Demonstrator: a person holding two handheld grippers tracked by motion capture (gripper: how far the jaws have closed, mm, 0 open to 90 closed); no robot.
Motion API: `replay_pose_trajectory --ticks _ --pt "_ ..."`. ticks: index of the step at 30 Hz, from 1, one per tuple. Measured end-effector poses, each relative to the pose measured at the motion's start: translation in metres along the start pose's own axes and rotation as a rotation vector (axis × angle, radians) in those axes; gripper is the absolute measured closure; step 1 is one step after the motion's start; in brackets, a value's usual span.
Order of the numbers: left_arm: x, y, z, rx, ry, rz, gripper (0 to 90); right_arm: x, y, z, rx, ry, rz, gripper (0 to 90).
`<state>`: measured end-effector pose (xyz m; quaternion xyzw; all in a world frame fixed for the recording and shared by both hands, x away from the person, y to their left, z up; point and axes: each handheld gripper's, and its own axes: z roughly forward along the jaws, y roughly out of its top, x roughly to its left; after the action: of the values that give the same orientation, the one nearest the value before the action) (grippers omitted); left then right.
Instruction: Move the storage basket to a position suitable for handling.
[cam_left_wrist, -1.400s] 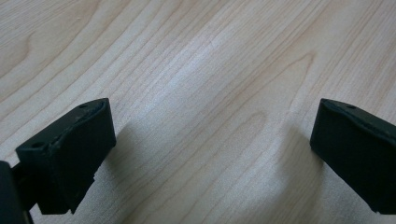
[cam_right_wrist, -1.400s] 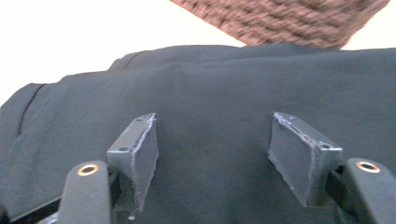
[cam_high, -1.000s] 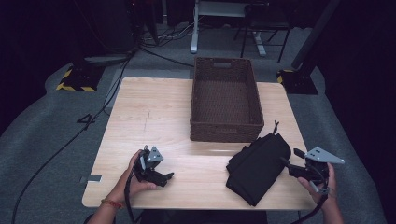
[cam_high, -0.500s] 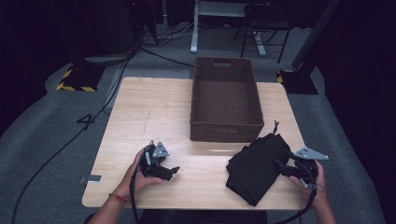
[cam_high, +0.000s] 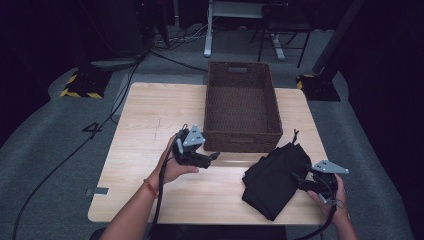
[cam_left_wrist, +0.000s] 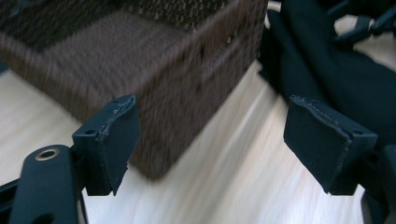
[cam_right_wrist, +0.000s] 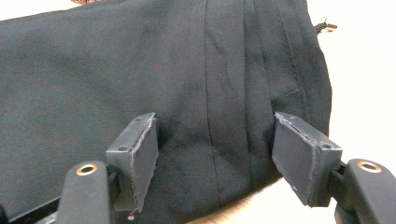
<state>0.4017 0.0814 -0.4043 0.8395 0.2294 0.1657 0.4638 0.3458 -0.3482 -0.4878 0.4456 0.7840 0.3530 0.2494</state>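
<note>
While both grippers' jaws stand spread and empty, the folded black cloth (cam_high: 275, 177) lies beside the rectangular woven basket (cam_high: 242, 107).

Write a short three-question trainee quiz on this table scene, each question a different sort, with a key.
1. True or false: the folded black garment lies inside the wicker basket.
2. Which hand-held gripper is at the garment's edge? A) left hand-held gripper B) right hand-held gripper
3. Fill in: the basket stands on a wooden ____.

Key: 1. False; it lies on the table, beside the basket. 2. B; its jaws stand apart around the cloth, no pad pressing. 3. table.
</note>
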Motion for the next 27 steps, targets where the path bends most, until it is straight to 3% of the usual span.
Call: replay_pose_trajectory --ticks 6,7,9,14,17,19,20,21,26,27 --pt "-0.003 0.028 0.027 0.002 -0.012 0.026 21.0 0.000 -0.002 0.000 -0.001 0.004 0.006 32.9" --pt "-0.004 0.035 0.039 0.005 -0.019 0.034 21.7 0.000 -0.002 0.000 -0.002 0.005 0.007 32.9" --pt "-0.005 0.040 0.052 0.019 -0.007 0.045 22.7 0.000 -0.003 0.000 -0.006 0.009 0.006 32.8" --pt "-0.006 0.045 0.076 0.059 -0.023 0.039 28.6 -0.001 -0.005 0.000 -0.009 0.021 0.009 32.7" --pt "-0.003 0.044 0.088 0.105 -0.008 0.033 35.5 -0.002 -0.005 0.000 -0.011 0.028 0.009 32.7" --pt "-0.003 0.042 0.097 0.164 0.055 0.070 44.5 -0.002 -0.005 0.000 -0.012 0.028 0.010 32.7" --pt "-0.003 0.042 0.097 0.164 0.055 0.070 47.4 -0.002 -0.006 0.000 -0.012 0.030 0.010 32.6" --pt "0.000 0.038 0.100 0.185 0.030 0.081 48.4 -0.002 -0.006 0.000 -0.012 0.028 0.011 32.5" --pt "0.004 0.037 0.098 0.187 -0.005 0.093 54.7 -0.004 -0.007 0.000 -0.014 0.038 0.016 32.0" --pt "0.007 0.037 0.095 0.190 -0.032 0.099 56.2 -0.004 -0.008 0.000 -0.013 0.040 0.021 32.0"
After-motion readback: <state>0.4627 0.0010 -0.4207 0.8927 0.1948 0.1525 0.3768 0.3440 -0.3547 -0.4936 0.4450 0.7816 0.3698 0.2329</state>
